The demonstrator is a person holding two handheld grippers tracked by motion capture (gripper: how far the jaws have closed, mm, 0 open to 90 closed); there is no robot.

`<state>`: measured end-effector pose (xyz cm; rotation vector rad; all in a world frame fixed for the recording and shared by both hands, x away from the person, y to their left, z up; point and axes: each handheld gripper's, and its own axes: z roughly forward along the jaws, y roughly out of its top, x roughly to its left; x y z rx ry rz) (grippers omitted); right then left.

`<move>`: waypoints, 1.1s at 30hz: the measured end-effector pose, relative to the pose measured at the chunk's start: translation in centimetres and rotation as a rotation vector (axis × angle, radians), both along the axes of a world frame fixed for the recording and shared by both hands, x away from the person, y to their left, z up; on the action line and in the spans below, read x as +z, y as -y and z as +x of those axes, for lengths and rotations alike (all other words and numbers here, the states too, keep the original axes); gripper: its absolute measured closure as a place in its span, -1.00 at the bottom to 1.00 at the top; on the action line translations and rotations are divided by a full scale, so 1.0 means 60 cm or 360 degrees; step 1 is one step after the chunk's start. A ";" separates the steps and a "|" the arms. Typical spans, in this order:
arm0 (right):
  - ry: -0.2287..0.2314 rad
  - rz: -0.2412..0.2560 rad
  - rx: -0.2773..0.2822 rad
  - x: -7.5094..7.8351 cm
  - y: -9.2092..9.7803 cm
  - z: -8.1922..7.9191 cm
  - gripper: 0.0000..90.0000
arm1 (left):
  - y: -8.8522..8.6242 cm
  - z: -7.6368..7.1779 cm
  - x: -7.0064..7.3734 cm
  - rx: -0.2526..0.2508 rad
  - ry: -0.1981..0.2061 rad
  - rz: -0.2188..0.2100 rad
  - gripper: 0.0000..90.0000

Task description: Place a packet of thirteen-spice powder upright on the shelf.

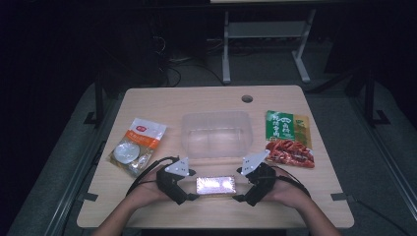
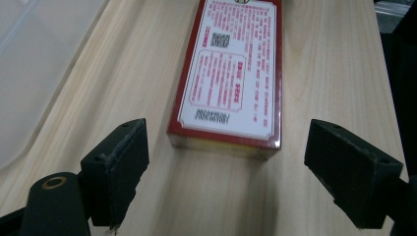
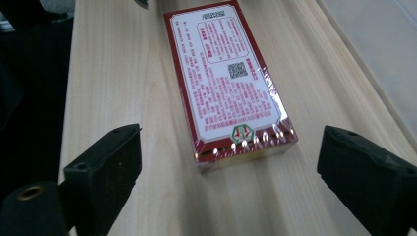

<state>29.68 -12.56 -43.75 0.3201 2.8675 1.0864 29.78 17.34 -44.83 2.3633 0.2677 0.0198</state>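
I'm looking down from high over the table (image 1: 147, 105). Both gripper views are facing the red box (image 2: 231, 73) closely, from opposite ends.

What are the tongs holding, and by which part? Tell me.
Nothing. Both the left tongs and the right tongs stand open, one at each short end of the red-bordered box, with their jaws clear of it.
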 end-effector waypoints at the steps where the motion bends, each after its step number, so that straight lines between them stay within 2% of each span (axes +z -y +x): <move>1: -0.0001 0.0000 0.0014 -0.001 -0.003 0.003 -0.75 | -0.004 -0.004 0.000 0.0023 -0.0011 -0.0015 -0.63; 4: -0.0009 -0.0006 0.0044 -0.003 -0.018 0.016 -0.72 | -0.015 -0.015 0.001 0.0032 0.0018 -0.0005 -0.64; 6: -0.0009 -0.0014 0.0059 -0.004 -0.021 0.019 -0.71 | -0.019 -0.020 0.001 0.0044 0.0008 -0.0016 -0.64; 10: -0.0050 -0.0072 0.0138 -0.011 -0.047 0.033 -0.69 | -0.027 -0.028 -0.003 0.0050 -0.0003 -0.0005 -0.63; 11: -0.0068 -0.0093 0.0147 -0.014 -0.050 0.034 -0.69 | -0.026 -0.027 -0.002 0.0057 -0.0008 -0.0010 -0.64; 12: -0.0055 -0.0134 0.0156 -0.019 -0.054 0.036 -0.69 | -0.026 -0.026 -0.002 0.0057 -0.0011 -0.0016 -0.63; 14: -0.0060 -0.0155 0.0160 -0.025 -0.057 0.038 -0.65 | -0.026 -0.023 -0.002 0.0051 0.0008 -0.0022 -0.64; 16: -0.0073 -0.0178 0.0174 -0.031 -0.057 0.038 -0.59 | -0.026 -0.024 -0.003 0.0055 -0.0003 -0.0025 -0.63; 18: -0.0079 -0.0176 0.0184 -0.035 -0.056 0.039 -0.52 | -0.027 -0.023 -0.003 0.0058 -0.0006 -0.0024 -0.63; 24: -0.0033 -0.0194 0.0213 -0.036 -0.054 0.035 -0.33 | -0.030 -0.021 -0.002 0.0072 -0.0003 -0.0036 -0.63; 28: -0.0013 -0.0203 0.0221 -0.035 -0.053 0.031 -0.30 | -0.034 -0.018 0.001 0.0071 0.0004 -0.0031 -0.63; 30: -0.0013 -0.0189 0.0219 -0.036 -0.051 0.031 -0.29 | -0.036 -0.016 0.003 0.0075 0.0015 -0.0040 -0.64; 33: -0.0062 -0.0111 0.0209 -0.031 -0.046 0.032 -0.29 | -0.038 -0.016 0.009 0.0083 0.0017 -0.0065 -0.64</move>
